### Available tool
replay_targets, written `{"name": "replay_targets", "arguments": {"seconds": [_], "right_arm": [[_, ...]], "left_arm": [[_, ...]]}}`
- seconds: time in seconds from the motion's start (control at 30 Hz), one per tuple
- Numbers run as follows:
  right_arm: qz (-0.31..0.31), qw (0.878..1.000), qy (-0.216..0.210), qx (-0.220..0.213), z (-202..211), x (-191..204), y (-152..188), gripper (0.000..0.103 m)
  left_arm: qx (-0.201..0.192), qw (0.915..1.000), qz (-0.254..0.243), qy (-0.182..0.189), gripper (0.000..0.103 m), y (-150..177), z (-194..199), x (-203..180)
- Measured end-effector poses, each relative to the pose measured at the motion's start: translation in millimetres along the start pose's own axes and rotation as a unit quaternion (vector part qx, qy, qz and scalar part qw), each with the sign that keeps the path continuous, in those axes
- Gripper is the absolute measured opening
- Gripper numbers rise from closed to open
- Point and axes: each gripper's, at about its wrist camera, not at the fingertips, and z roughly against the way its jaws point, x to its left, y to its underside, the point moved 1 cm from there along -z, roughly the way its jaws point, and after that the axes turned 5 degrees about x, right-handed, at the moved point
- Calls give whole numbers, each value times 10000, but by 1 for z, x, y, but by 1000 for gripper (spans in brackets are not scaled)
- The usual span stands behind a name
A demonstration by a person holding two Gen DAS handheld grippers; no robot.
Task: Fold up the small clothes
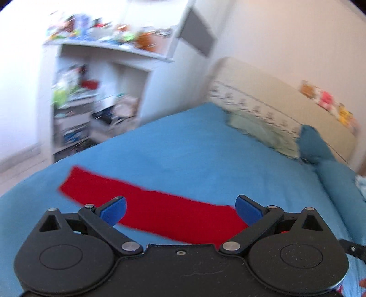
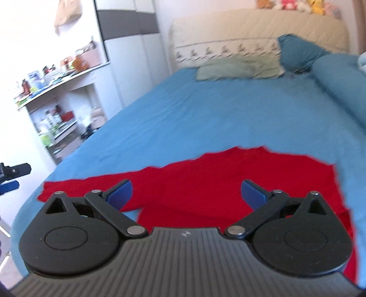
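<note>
A small red long-sleeved top [image 2: 205,180] lies flat on the blue bed sheet [image 2: 217,109], one sleeve stretched out to the left. The right gripper [image 2: 186,194] hovers above the garment's body with its blue-padded jaws wide apart and nothing between them. In the left wrist view only the sleeve of that red top [image 1: 146,205] shows, running across the sheet [image 1: 194,148]. My left gripper [image 1: 180,212] is raised over it, jaws spread wide and empty. Part of the left gripper [image 2: 9,176] also pokes in at the far left of the right wrist view.
A green pillow [image 2: 240,68] and blue pillows [image 2: 297,52] lie at the cream headboard [image 2: 251,29], with soft toys [image 2: 295,5] on top. White shelves [image 1: 98,98] crowded with small items stand left of the bed. A blue bolster [image 1: 340,187] lies along the right.
</note>
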Motion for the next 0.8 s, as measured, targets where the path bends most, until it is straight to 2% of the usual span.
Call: {"name": "replay_targets", "arguments": {"seconds": [0.13, 0.23, 0.3, 0.5, 0.67, 0.73, 0.8], "right_arm": [[140, 9995, -34, 290, -33, 32, 20, 103], [223, 9986, -31, 471, -57, 45, 31, 103], [243, 9983, -122, 516, -74, 50, 34, 103], [377, 9967, -86, 715, -111, 60, 53, 103], [332, 9964, -76, 772, -134, 60, 58, 103], [336, 9964, -81, 779, -140, 60, 60, 103], [332, 9963, -86, 786, -145, 60, 61, 103]], "left_arm": [[202, 9979, 572, -234, 92, 7, -32, 64], [279, 9949, 922, -312, 79, 15, -57, 101], [281, 9941, 983, -349, 72, 17, -74, 116], [446, 9918, 1109, -447, 53, 19, -117, 137], [323, 9914, 1124, -583, 41, 17, -137, 138], [274, 9906, 1149, -696, 33, 14, -144, 139], [251, 9896, 1126, -858, 13, 12, -149, 138]]}}
